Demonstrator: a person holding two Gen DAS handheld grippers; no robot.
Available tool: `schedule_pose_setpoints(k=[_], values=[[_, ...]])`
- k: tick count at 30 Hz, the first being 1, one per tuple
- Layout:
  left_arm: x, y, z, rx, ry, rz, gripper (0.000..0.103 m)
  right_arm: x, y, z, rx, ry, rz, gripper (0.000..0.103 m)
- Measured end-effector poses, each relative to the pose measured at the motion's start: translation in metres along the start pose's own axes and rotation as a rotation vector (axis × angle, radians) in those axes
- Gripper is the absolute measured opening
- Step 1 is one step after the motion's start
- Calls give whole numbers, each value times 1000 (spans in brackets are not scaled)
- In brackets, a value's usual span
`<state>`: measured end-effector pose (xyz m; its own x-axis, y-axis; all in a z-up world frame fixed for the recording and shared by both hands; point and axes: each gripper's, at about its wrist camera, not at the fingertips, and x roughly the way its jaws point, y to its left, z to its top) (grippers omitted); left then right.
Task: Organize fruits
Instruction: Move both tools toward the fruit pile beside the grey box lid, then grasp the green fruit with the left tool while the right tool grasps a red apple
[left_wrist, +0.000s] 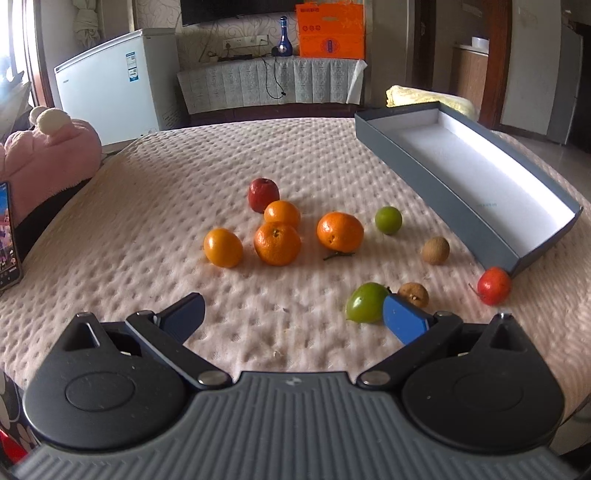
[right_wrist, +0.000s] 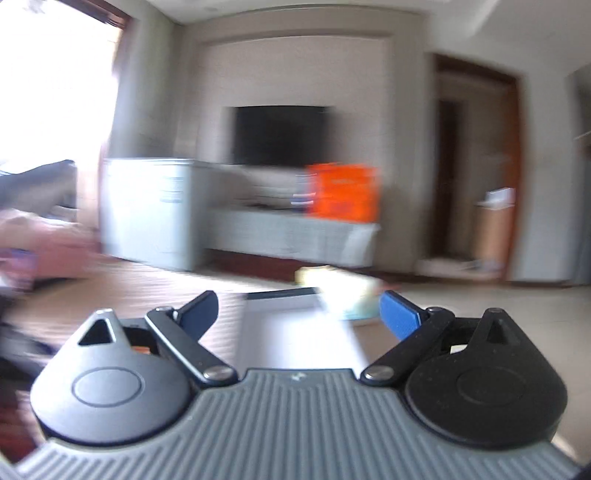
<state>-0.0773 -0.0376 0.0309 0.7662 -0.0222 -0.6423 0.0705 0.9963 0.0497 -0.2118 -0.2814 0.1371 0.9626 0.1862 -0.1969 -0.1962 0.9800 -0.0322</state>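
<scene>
Fruits lie scattered on a quilted bed cover (left_wrist: 155, 206): several oranges (left_wrist: 277, 243), a dark red fruit (left_wrist: 263, 194), a round green fruit (left_wrist: 388, 220), two brown longans (left_wrist: 436, 250), a small red fruit (left_wrist: 494, 285) touching the box corner, and a green oval fruit (left_wrist: 365, 302). A long grey box (left_wrist: 428, 170) with a white inside stands empty at the right. My left gripper (left_wrist: 295, 314) is open above the cover; its right finger overlaps the green oval fruit. My right gripper (right_wrist: 299, 312) is open and empty, raised, with the blurred white box interior (right_wrist: 295, 332) beyond it.
A pink plush toy (left_wrist: 48, 155) and a phone (left_wrist: 9, 236) sit at the bed's left edge. Beyond the bed are a white chest freezer (left_wrist: 118, 81), a covered cabinet (left_wrist: 269, 83) with an orange box (left_wrist: 330, 31), and a yellow towel (left_wrist: 424, 96). The right wrist view is motion-blurred.
</scene>
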Motion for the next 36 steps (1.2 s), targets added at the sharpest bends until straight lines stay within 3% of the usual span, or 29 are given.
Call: schedule_pose_setpoints(k=[2, 6, 7, 8, 12, 16, 18, 21, 32, 34, 36], values=[[-2, 2, 2, -16, -6, 10, 103, -2, 17, -8, 16, 30, 93, 96], [-7, 9, 4, -54, -12, -14, 103, 6, 33, -37, 96, 171, 210, 93], [-8, 10, 4, -65, -17, -22, 103, 10, 38, -42, 87, 212, 239, 88], [-9, 11, 5, -72, -20, -24, 103, 12, 42, -43, 69, 234, 259, 75], [-12, 7, 9, -51, -34, -5, 103, 10, 59, -39, 30, 216, 292, 72], [-15, -5, 10, 3, -44, 6, 103, 25, 55, -41, 22, 253, 302, 69], [-16, -9, 9, 23, -48, -9, 103, 33, 53, -45, 23, 287, 282, 49], [-16, -10, 10, 22, -48, -57, 103, 50, 50, -57, 60, 345, 269, 49], [-16, -10, 0, 57, -37, -133, 102, 75, 49, -79, -62, 437, 216, 49], [-13, -12, -2, 69, -17, -152, 87, 78, 51, -83, -67, 459, 206, 48], [-6, -16, -3, 76, 18, -172, 80, 81, 49, -84, -53, 459, 193, 46]])
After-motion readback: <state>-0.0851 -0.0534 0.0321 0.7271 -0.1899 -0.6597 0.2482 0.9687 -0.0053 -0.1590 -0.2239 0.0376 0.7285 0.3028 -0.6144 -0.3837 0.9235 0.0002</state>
